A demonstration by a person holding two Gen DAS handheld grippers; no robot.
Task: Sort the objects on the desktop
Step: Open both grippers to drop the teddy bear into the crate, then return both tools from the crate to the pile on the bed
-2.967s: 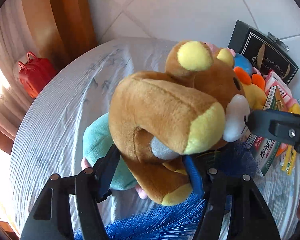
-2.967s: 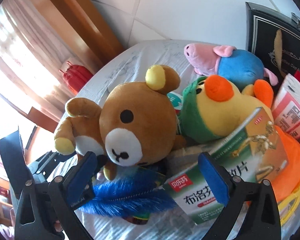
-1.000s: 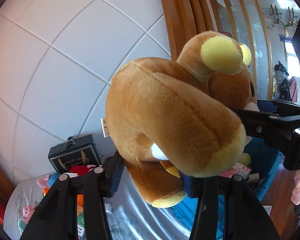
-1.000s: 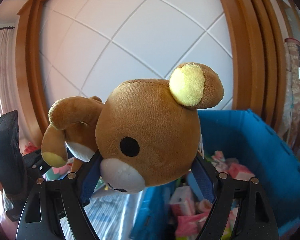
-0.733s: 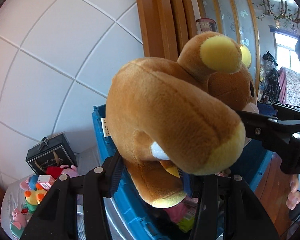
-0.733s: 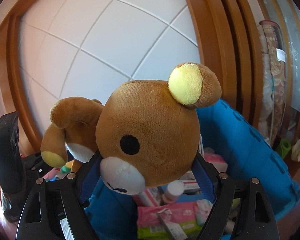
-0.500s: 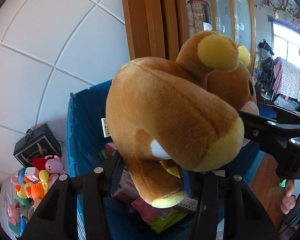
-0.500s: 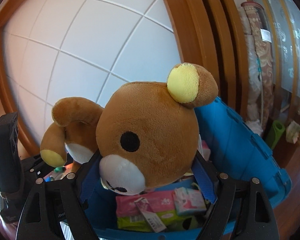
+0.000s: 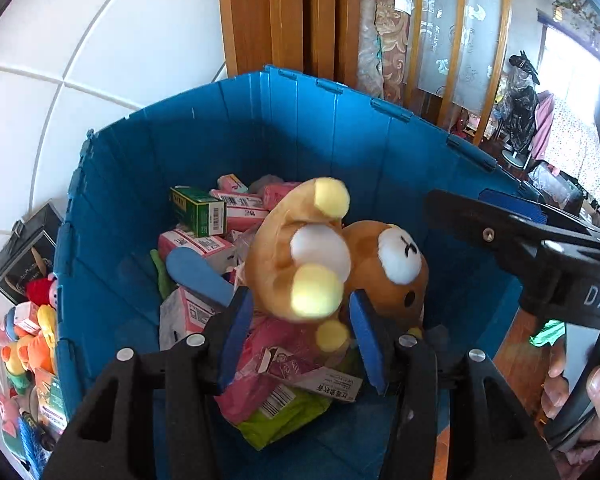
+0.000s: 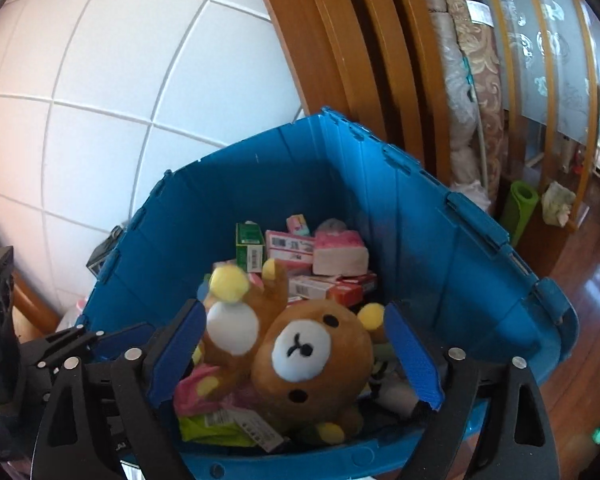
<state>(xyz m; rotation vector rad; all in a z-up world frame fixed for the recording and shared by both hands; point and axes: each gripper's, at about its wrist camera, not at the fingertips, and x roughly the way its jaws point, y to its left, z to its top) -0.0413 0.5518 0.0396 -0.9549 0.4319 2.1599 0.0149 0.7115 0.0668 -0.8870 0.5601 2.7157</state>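
Your right gripper [image 10: 300,354] has its jaws opening wide over the blue crate [image 10: 420,216], and the brown bear plush [image 10: 300,356] sits between them without either pad pressing on it, lying on its back among the boxes and packets. Your left gripper [image 9: 300,332] stands at a middling gap, blue pads on either side of the bear's feet; the plush looks slack and blurred there, so I judge that it is free of this grip too, though contact at the pads is hard to rule out. So this item counts as sorted: the bear is inside the crate, on top of the pink and green medicine boxes [image 9: 204,216]. What remains, as far as you can see, is the cluster of small plush toys [image 9: 24,340] left outside the crate's left wall, near a black box [image 9: 20,252].
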